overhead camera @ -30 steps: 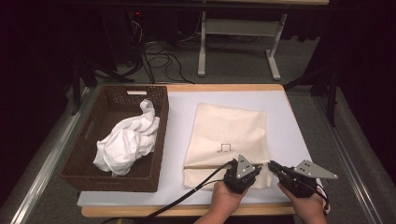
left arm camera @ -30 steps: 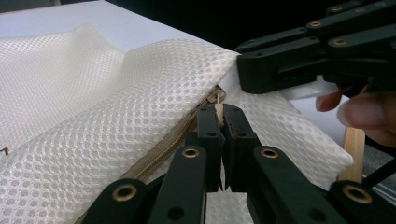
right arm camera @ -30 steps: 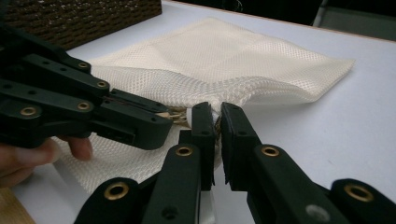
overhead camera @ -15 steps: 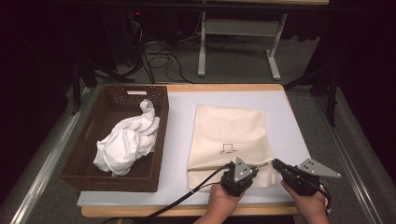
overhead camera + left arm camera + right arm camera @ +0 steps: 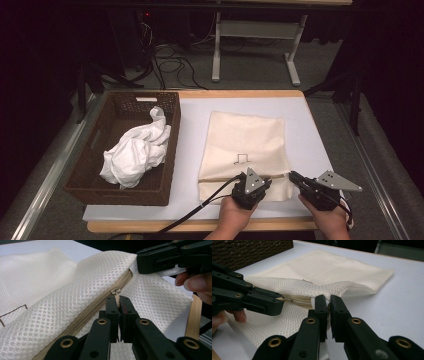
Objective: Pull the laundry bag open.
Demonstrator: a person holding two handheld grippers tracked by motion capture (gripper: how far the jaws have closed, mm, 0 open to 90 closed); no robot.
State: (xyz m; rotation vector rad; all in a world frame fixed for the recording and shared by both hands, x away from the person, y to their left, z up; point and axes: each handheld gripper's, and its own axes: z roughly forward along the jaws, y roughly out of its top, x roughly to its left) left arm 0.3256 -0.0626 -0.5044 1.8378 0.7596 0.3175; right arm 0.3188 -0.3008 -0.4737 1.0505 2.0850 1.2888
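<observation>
While pinched at its zip, a cream mesh laundry bag (image 5: 246, 150), flat.

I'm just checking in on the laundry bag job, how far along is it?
Done: the mesh bag lies flat on the table, both claws clamped on. In hand: the left claw pinches the zipper pull; the right claw grips the bag's edge at the zipper's end. Left: the zipper looks closed, and the white cloth sits in the basket.
</observation>
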